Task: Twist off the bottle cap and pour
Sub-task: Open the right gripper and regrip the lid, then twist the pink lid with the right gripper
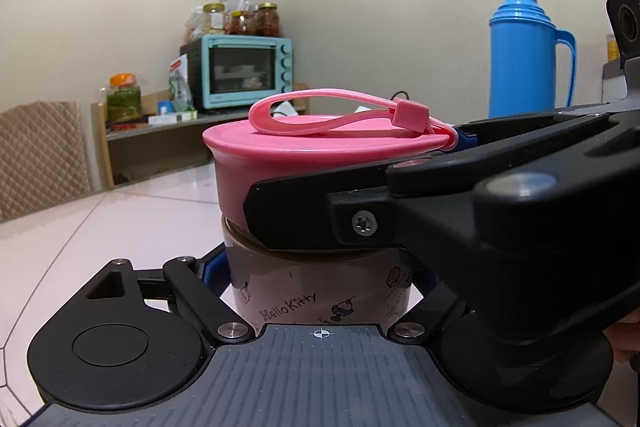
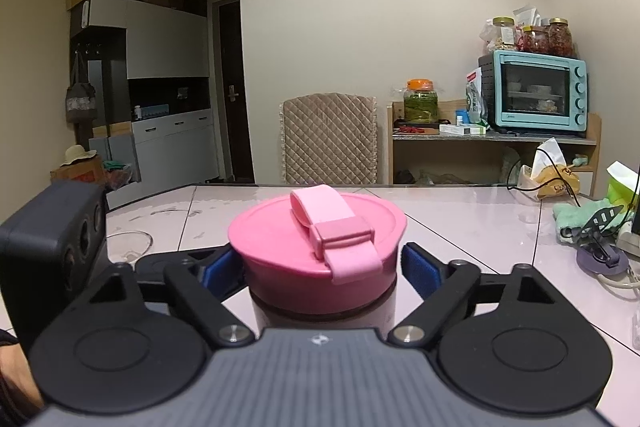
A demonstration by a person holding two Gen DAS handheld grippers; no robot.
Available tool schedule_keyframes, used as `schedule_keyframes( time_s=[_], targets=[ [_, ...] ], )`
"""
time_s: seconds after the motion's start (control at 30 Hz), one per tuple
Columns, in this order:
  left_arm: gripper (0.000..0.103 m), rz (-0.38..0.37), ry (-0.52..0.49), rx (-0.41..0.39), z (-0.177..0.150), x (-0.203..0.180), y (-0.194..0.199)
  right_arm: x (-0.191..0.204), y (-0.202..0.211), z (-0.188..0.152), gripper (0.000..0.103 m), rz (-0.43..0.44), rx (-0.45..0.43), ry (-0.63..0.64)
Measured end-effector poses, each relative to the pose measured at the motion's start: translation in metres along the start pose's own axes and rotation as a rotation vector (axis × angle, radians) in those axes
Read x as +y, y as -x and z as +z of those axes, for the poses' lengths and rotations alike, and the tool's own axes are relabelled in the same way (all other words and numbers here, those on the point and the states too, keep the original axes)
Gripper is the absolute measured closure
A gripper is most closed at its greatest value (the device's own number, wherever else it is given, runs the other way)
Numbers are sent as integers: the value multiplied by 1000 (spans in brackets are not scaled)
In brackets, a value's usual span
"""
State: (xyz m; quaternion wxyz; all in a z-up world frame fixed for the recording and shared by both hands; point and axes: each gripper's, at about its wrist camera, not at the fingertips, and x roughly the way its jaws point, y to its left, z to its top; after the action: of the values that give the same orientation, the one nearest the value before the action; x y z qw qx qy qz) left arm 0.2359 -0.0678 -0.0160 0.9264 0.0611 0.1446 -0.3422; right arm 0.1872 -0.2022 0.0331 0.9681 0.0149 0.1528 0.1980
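A pale pink round bottle (image 1: 320, 291) with little cartoon drawings and the words "Hello Kitty" on it stands upright on a shiny white tiled table (image 1: 132, 223). On top of it sits a wide bright pink plastic cap (image 2: 316, 247) with a soft pink loop strap (image 1: 320, 111) lying across it.

The left gripper (image 1: 320, 279) pinches the body of the bottle low down. Its blue pads (image 1: 212, 271) press against the bottle on both sides.

The right gripper (image 2: 320, 267) comes in from the side, higher up, and pinches the pink cap. In the right wrist view its blue pads (image 2: 420, 271) sit at the two sides of the cap, the left one touching and the right one so close that I cannot see a gap. In the left wrist view one black finger (image 1: 304, 215) of the right gripper lies flat against the cap's side. The cap is on the bottle.

Behind the bottle stands a tall blue plastic jug with a handle (image 1: 528, 55). Far back, a light blue little oven (image 2: 536, 91) sits on a wooden shelf (image 2: 492, 143), with glass jars (image 2: 548, 35) on top of it. A chair with a brown quilted cover (image 2: 328, 139) stands at the far side of the table.
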Motion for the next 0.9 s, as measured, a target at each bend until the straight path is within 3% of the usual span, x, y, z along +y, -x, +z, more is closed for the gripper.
schedule_keyframes(
  time_s=[0.53,0.9],
  targets=[
    [13,0,0,0,0,0,0,4,2,-1,18,13,-1,12],
    [13,0,0,0,0,0,0,-9,2,-3,18,103,-19,41]
  ],
)
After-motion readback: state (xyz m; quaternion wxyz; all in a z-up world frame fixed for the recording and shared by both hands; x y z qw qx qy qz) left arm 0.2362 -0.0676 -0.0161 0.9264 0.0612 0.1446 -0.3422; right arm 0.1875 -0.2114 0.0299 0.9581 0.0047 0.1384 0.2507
